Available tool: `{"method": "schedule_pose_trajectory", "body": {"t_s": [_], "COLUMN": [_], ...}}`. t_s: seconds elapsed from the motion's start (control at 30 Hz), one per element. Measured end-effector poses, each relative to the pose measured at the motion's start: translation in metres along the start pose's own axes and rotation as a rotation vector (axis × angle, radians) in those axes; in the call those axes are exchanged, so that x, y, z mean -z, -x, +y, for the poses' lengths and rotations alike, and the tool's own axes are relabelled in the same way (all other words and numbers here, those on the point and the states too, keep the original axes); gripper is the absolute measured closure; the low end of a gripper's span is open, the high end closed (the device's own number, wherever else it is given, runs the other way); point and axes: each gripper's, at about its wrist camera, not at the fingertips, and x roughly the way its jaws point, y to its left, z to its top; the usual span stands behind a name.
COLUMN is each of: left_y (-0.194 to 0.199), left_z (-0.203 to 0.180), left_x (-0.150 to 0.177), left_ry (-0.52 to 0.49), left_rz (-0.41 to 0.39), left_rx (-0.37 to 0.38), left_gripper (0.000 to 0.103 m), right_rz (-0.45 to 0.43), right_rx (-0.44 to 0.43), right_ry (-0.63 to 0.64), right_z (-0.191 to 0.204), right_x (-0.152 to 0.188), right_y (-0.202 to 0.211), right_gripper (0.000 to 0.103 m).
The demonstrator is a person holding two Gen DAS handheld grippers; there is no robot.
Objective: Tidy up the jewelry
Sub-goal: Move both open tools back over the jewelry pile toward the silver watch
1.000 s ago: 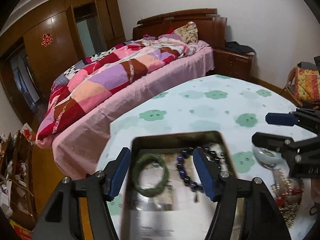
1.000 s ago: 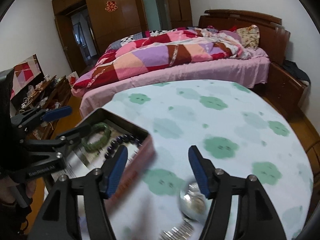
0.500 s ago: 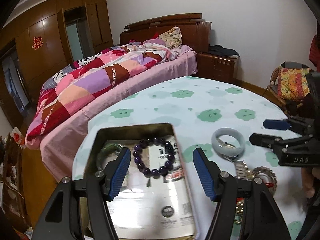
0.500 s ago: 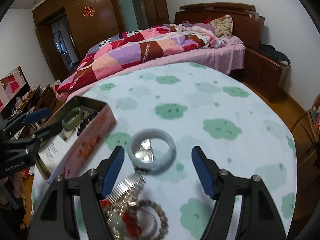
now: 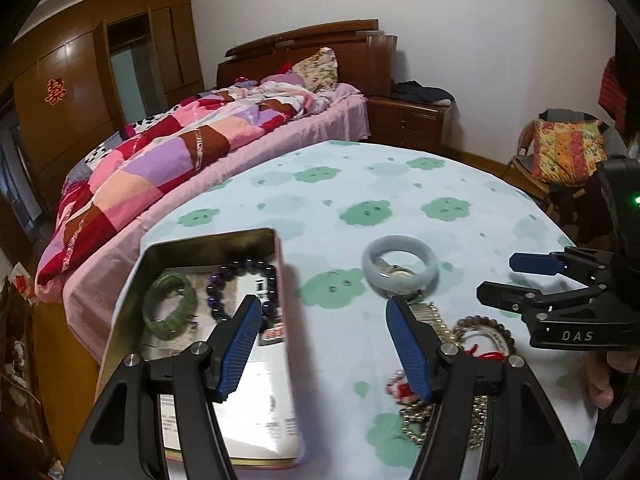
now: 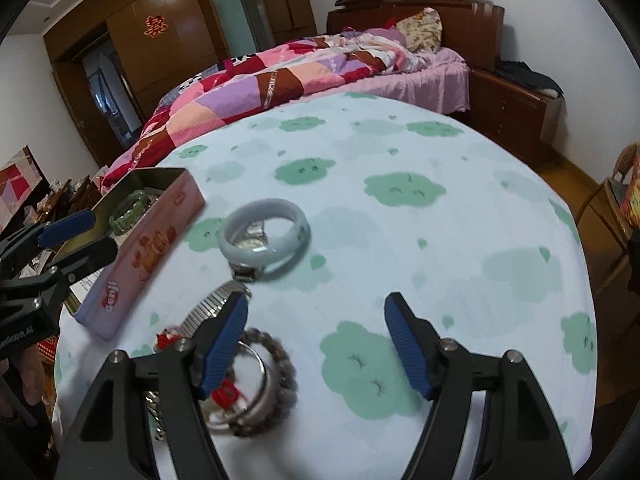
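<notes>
Next up looks like the pale grey-blue bangle (image 6: 264,236). I'd drop the right tool (image 6: 316,340) straight over one side of the rim and pinch across it, since it's smooth and probably slippery. Both it and the left tool (image 5: 324,344) are spread wide, holding nothing. The bangle lies flat on the desk (image 6: 460,240) over a metal watch (image 6: 250,240), just beside the pink tin (image 6: 140,252).

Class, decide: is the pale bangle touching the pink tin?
Apart. The right wrist view shows a strip of bare tablecloth between the pale bangle and the pink tin; the left wrist view agrees.
</notes>
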Motion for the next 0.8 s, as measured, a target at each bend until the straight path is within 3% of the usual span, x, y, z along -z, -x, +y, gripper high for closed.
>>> {"method": "schedule_pose_trajectory", "body": {"t_s": [0.57, 0.7, 0.8], "left_y": [-0.021, -0.036, -0.04], "left_z": [-0.04, -0.046, -0.045], "left_x": [0.016, 0.02, 0.018], "left_ry": [-0.035, -0.038, -0.017], "left_rz": [0.062, 0.113, 0.112], "left_rx": [0.123, 0.159, 0.184], "left_gripper": [0.038, 0.052, 0.055], "right_rz": [-0.009, -0.014, -0.015], "right_rx": [0.025, 0.027, 0.025], "right_ry": [0.029, 0.037, 0.035], "right_z": [-0.002, 0.001, 0.0], "right_x": [0.018, 0.019, 0.019], "right_y": [0.014, 0.014, 0.014], "right_gripper": [0.027, 0.027, 0.027]}}
